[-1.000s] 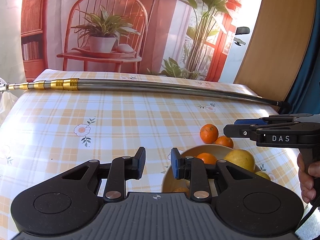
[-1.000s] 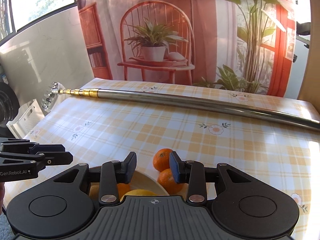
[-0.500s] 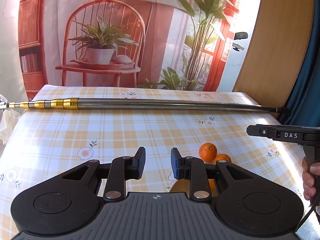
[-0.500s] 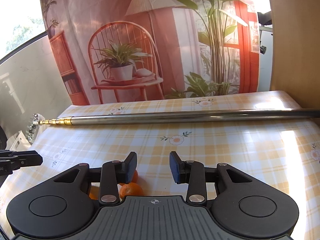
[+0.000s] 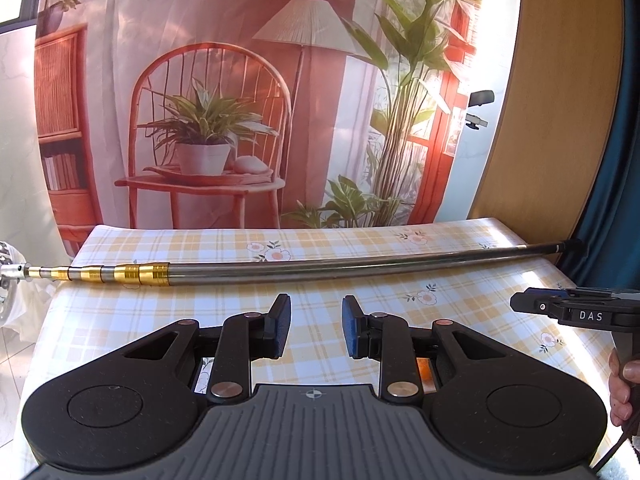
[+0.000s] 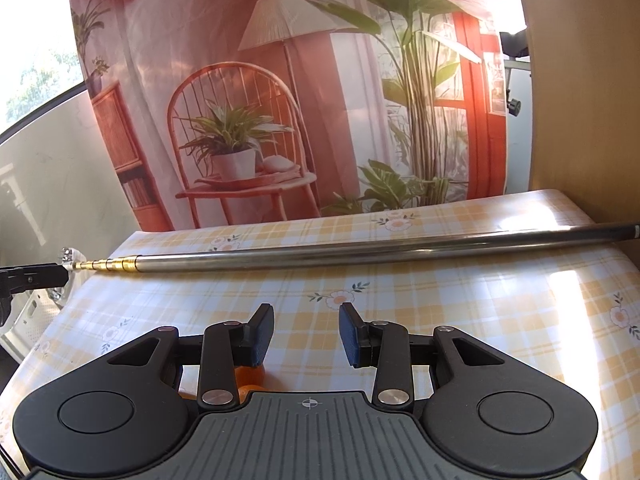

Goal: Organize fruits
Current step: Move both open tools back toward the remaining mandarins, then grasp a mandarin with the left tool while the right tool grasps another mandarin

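Observation:
My left gripper (image 5: 315,326) is open above the checked tablecloth (image 5: 320,284), nothing between its fingers. An orange sliver of fruit (image 5: 424,366) shows through its right linkage; the bowl is hidden under the gripper body. My right gripper (image 6: 306,334) is open too, and empty. Small oranges (image 6: 250,378) peek out just under its left finger, mostly covered. In the left wrist view the right gripper (image 5: 576,310) reaches in from the right edge, held by a hand (image 5: 624,384). The left gripper's tip (image 6: 34,278) shows at the left edge of the right wrist view.
A long metal telescopic pole (image 5: 320,268) with gold segments lies across the far part of the table. A printed backdrop (image 5: 240,100) of a chair and plants hangs behind it. A wooden panel (image 5: 560,100) stands at the right. White objects (image 6: 28,312) sit off the table's left edge.
Both grippers have risen and tilted up, away from the bowl. The bowl and most of the fruit have dropped out of sight beneath them. Both stay open.

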{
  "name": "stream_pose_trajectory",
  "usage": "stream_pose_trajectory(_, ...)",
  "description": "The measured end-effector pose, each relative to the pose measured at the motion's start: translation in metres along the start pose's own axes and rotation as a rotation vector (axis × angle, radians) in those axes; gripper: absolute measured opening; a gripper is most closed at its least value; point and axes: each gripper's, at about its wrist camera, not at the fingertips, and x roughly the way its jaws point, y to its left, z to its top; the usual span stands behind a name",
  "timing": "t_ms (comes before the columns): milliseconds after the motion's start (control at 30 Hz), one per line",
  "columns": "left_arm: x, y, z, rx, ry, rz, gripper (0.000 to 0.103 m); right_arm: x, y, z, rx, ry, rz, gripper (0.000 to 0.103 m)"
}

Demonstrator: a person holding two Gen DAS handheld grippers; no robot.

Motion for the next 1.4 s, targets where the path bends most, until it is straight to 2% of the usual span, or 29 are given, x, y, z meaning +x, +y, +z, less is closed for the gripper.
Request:
stream_pose_trajectory(167, 0.016, -0.002, -0.001, -0.008, 0.060, -0.050, 0.031, 0.005, 0.000, -0.002, 0.010, 0.025, -0.021, 0.033)
stream_pose_trajectory(267, 0.032, -0.010, -0.004, 0.011, 0.100, -0.088, 0.039, 0.006, -0.001, -0.002, 0.010, 0.029, -0.028, 0.033)
stream_pose_trajectory(400, 0.059, -0.026, -0.005, 0.034, 0.157, -0.157, 0.040, 0.006, -0.004, -0.002, 0.020, 0.028, -0.024, 0.033)
stream_pose_trajectory(500, 0.081, -0.035, -0.007, 0.011, 0.208, -0.207, 0.040, 0.007, -0.009, -0.004, 0.035, 0.029, -0.025, 0.033)
stream_pose_trajectory(767, 0.132, -0.044, -0.020, -0.089, 0.347, -0.276, 0.040, 0.014, -0.025, -0.010, 0.074, 0.044, -0.023, 0.033)
stream_pose_trajectory(1133, 0.167, -0.053, -0.028, -0.157, 0.429, -0.288, 0.041, 0.019, -0.033, -0.017, 0.094, 0.064, -0.007, 0.033)
stream_pose_trajectory(1267, 0.173, -0.055, -0.030, -0.157, 0.444, -0.267, 0.041, 0.020, -0.033, -0.019, 0.100, 0.071, 0.002, 0.033)
stream_pose_trajectory(1400, 0.170, -0.055, -0.033, -0.137, 0.415, -0.254, 0.036, 0.021, -0.031, -0.020, 0.099, 0.081, 0.013, 0.033)
